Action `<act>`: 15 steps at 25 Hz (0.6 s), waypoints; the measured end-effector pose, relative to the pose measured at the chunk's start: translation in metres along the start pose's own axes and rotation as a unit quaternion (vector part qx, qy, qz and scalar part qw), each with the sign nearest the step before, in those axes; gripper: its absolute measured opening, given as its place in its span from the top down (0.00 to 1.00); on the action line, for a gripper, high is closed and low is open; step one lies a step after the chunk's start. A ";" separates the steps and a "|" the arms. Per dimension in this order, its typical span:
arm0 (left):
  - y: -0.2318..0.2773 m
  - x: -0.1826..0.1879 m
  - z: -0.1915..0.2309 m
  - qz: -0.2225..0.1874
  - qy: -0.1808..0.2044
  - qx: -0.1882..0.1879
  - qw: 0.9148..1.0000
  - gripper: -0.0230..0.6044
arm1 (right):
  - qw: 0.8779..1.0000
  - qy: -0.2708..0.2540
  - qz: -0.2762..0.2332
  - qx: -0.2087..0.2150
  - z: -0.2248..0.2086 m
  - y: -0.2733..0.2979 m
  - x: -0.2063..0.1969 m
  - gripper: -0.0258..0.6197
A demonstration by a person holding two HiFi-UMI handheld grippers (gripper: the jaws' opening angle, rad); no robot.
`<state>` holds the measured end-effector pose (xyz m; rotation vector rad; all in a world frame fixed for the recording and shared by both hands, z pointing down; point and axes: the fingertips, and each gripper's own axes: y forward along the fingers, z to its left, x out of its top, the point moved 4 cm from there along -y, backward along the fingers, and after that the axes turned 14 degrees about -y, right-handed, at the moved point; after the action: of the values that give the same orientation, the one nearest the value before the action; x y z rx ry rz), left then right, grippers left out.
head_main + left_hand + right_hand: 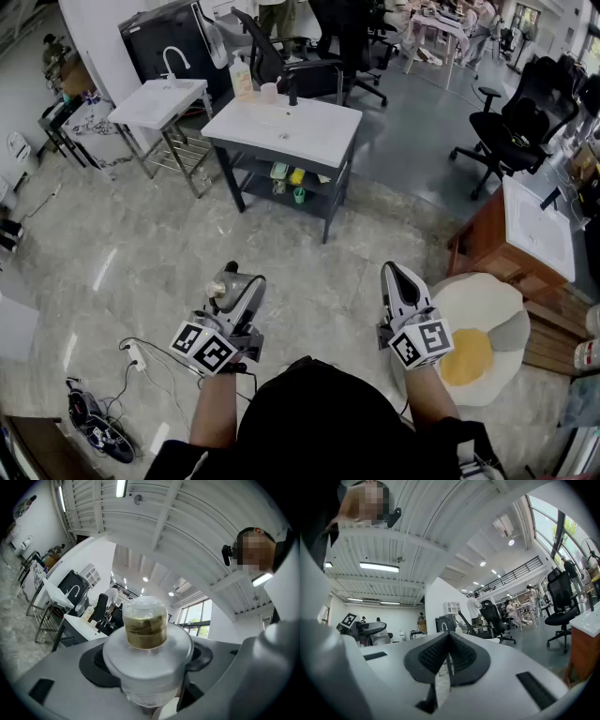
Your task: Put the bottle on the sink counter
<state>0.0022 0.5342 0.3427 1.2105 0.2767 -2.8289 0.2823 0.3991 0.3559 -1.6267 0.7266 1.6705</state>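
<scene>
Head view: left gripper (246,292) is near me, low left, clamped on the bottle (225,283). The right gripper (394,274) is low right, jaws pressed together on nothing. The sink counter (323,141) stands far ahead across marble floor (169,253), already carrying a soap bottle (242,77) and a cup (269,92). Another white sink (159,101) stands to its left, an egg-shaped rug (478,347) to my right. Left gripper view: the clear bottle with its gold-ish wrapped cap (145,625) sits squeezed between the jaws, with the counter far left behind. Right gripper view: pads meet, and a black office chair (560,597) is far right.
</scene>
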 end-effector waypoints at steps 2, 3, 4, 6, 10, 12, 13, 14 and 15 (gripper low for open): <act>0.001 0.000 0.001 0.002 -0.001 0.000 1.000 0.38 | 1.000 0.004 0.002 0.000 0.003 0.001 -0.006 0.91; 0.001 0.000 0.001 0.004 -0.001 0.001 1.000 0.38 | 1.000 0.006 0.004 0.000 0.005 0.001 -0.008 0.91; 0.002 -0.001 0.001 0.006 -0.001 0.001 1.000 0.38 | 1.000 0.008 0.006 0.000 0.005 0.000 -0.009 0.91; 0.003 -0.002 -0.001 0.007 -0.002 0.000 1.000 0.38 | 1.000 0.009 0.008 -0.001 0.003 -0.002 -0.009 0.91; 0.006 -0.006 -0.005 0.006 -0.001 0.002 1.000 0.38 | 1.000 0.007 0.006 0.004 -0.004 -0.001 -0.009 0.91; 0.008 -0.008 -0.008 0.008 0.002 0.003 1.000 0.38 | 1.000 0.011 0.006 0.003 -0.008 -0.002 -0.009 0.91; 0.009 -0.009 -0.009 0.008 0.002 0.003 1.000 0.38 | 1.000 0.014 0.006 0.002 -0.010 -0.003 -0.010 0.91; 0.010 -0.010 -0.011 0.008 0.002 0.004 1.000 0.38 | 1.000 0.016 0.005 0.003 -0.012 -0.004 -0.010 0.91; 0.011 -0.011 -0.012 0.008 0.002 0.006 1.000 0.38 | 1.000 0.018 0.002 0.007 -0.013 -0.006 -0.011 0.91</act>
<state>0.0202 0.5259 0.3411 1.2154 0.2503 -2.8180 0.2946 0.3915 0.3661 -1.6513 0.7581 1.6391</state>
